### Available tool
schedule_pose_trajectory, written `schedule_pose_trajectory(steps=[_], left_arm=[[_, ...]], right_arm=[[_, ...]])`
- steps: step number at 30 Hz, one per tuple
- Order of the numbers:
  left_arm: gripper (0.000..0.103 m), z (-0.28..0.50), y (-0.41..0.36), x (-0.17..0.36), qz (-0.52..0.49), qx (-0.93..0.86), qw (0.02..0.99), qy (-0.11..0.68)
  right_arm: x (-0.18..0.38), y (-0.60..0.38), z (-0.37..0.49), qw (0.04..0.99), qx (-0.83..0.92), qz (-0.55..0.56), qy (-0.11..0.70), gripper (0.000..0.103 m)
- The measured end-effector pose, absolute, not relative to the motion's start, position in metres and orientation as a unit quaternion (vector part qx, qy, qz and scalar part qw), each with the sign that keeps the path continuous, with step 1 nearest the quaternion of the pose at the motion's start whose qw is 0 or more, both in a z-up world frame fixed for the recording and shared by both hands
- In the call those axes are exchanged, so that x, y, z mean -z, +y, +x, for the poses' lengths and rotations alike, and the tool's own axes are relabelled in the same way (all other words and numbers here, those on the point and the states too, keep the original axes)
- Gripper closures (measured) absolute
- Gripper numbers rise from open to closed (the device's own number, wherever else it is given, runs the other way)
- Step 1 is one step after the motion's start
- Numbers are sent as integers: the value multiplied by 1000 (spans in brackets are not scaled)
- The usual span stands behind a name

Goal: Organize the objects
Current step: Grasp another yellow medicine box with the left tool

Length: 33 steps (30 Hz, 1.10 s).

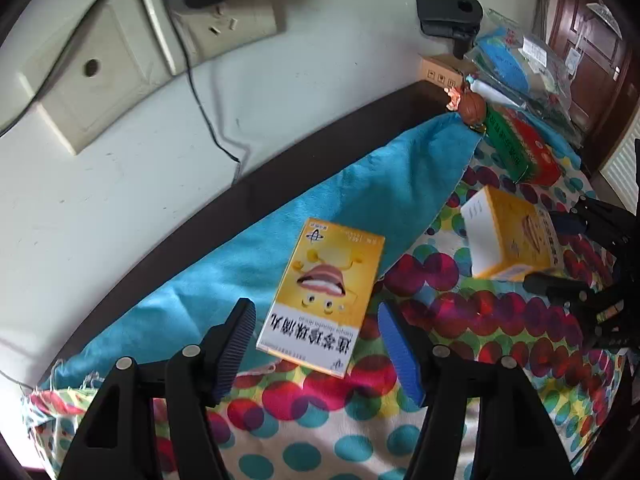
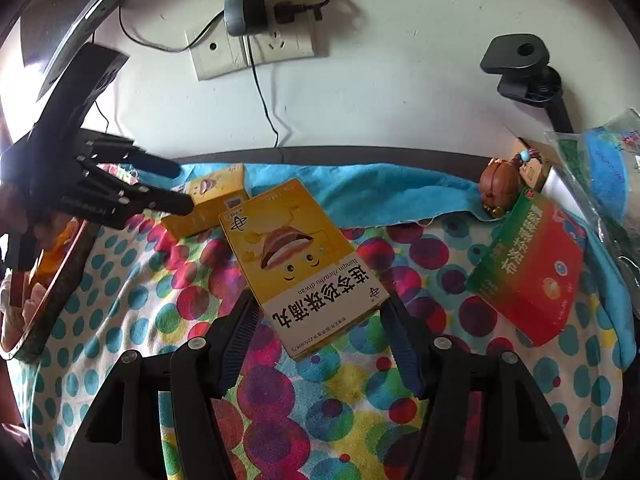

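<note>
Box [image 2: 304, 264] between right claw [image 2: 318, 320] fingers

Glossy cardboard box [image 1: 320, 296], dotted cloth [image 1: 360, 420]

A white wall [image 2: 400, 80] fills the background. On it sits a cream socket plate [image 2: 256, 50] with a dark power adapter [image 2: 240, 8] plugged in; a thin black cable [image 2: 266, 108] runs from the adapter down the wall to the dark headboard rail [image 2: 320, 155]. In the left wrist view, a larger blank wall plate [image 1: 92, 68] with a small round hole sits left of the socket. A black clamp mount [image 2: 520, 68] stands out from the wall on the right. Below the rail lies a spotted cloth [image 2: 320, 420] of red, teal and yellow dots, with a plain turquoise cloth [image 2: 380, 192] along its far edge. A dark wooden door [image 1: 592, 52] shows at the far right.
</note>
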<state>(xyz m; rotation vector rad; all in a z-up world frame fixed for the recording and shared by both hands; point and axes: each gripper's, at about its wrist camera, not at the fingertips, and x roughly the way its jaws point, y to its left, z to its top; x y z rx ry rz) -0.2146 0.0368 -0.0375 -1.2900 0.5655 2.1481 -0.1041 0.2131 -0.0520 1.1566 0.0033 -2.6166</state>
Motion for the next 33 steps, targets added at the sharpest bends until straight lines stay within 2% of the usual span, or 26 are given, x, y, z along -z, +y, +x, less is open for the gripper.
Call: schedule_pose_trajectory(steps=[11,20,22,23,31,33], left_arm=[[34,-225,53,59,-476,-807,240,256],[35,-224,53,61,-454,-838,197,230],[50,-224,50,61,-454,-840,189,230],[66,-225,49,62,-455,-841,181,231],[68,-217,32,55,-466,-855,148,174],[68,-207,25,50,-468,-860,150,139]], right_arm=[[62,190,-103,147,893,423,52,43],[65,179,-101,139,891,425,76,43],[65,181,-100,141,889,429,74,43],[66,181,-101,141,887,433,72,43],[68,178,-101,138,887,434,78,43],[68,177,-102,138,887,434,78,43]])
